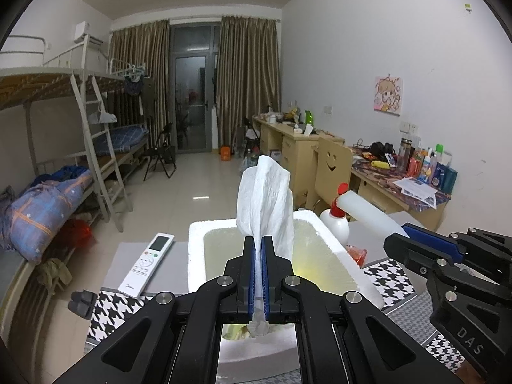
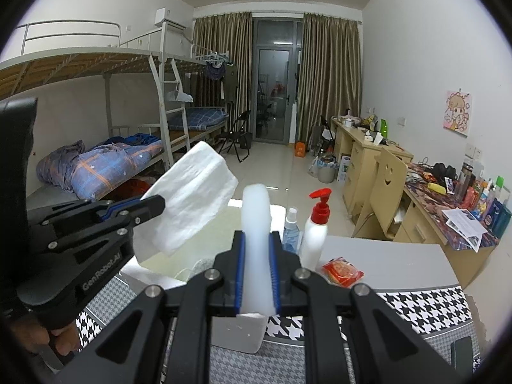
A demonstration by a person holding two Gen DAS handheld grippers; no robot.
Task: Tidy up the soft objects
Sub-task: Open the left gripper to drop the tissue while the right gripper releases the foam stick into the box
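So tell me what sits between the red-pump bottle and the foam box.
A small clear spray bottle stands between the pump bottle and the foam box, touching or nearly so; only the right wrist view shows it.

Two close wrist views (shared foam box (image 1: pixel 352 265))

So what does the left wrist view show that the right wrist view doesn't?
Only the left wrist view shows the white remote lying on the grey board left of the foam box, and the box's yellowish inside.

Only the right wrist view shows the blue-tinted spray bottle beside the pump bottle, and the whole red packet.

Both show the left gripper shut on the white cloth and the right gripper shut on a translucent white piece.
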